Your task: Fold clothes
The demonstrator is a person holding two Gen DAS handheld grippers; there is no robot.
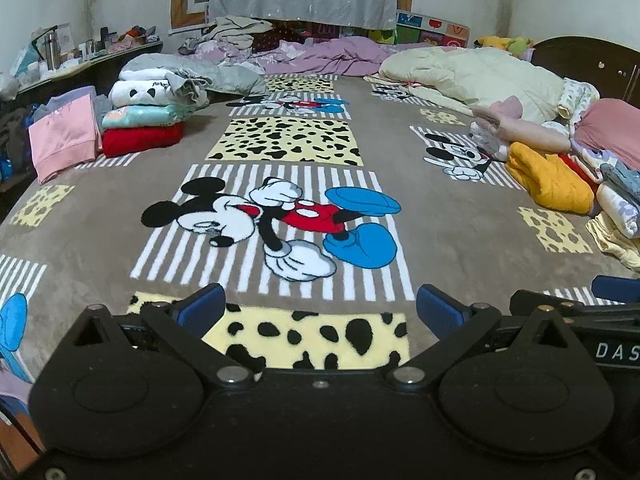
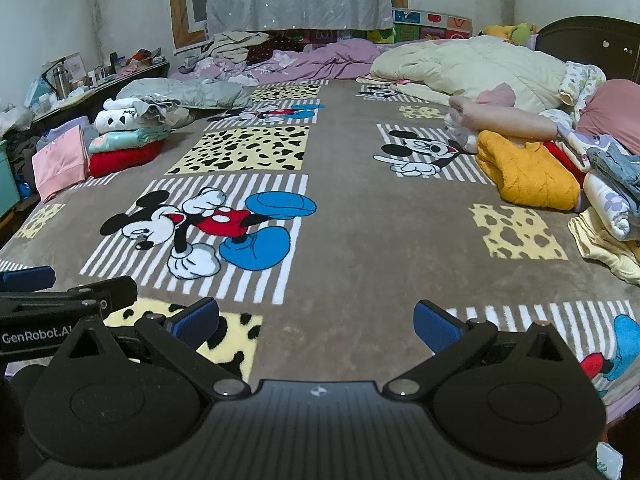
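Note:
A heap of unfolded clothes lies at the bed's right side, with a mustard-yellow garment in front. A stack of folded clothes stands at the left: a red item at the bottom, teal and white on top, and a pink garment beside it. My left gripper is open and empty over the blanket's near edge. My right gripper is open and empty, just right of the left one. Both hover low above the Mickey Mouse blanket.
A cream quilt and purple bedding lie at the far end of the bed. A cluttered shelf stands along the left wall. A dark wooden cabinet stands at the back right.

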